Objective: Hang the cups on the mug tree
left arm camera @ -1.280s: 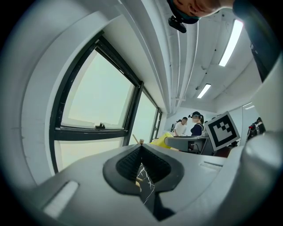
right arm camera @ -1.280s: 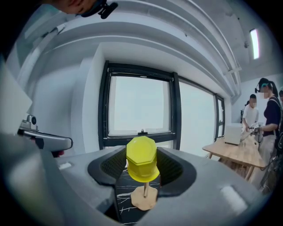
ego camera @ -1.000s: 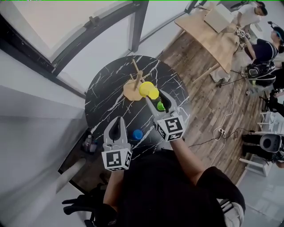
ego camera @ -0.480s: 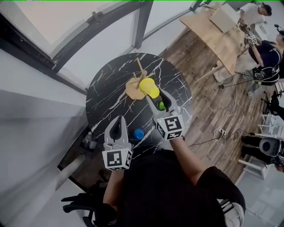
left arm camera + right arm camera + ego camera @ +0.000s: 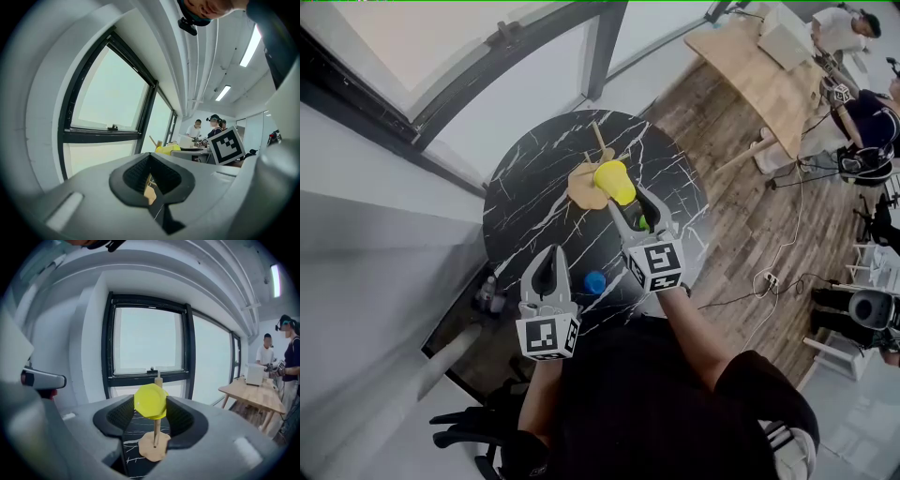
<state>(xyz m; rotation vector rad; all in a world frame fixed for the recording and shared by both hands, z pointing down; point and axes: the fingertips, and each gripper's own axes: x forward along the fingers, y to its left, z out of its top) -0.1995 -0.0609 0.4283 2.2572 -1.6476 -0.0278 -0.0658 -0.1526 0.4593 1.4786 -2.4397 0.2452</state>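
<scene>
- Brought yellow cup (image 5: 614,181) lower, nearer mug tree (image 5: 580,190), since a second ago; pinching it in right gripper (image 5: 628,199).
- Probably ready for hooking; left gripper (image 5: 547,272) pressed together, empty.

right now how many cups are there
3: a yellow cup in the right gripper's jaws at the mug tree, a green cup below them, a blue cup near the left gripper. More may be hidden.
</scene>
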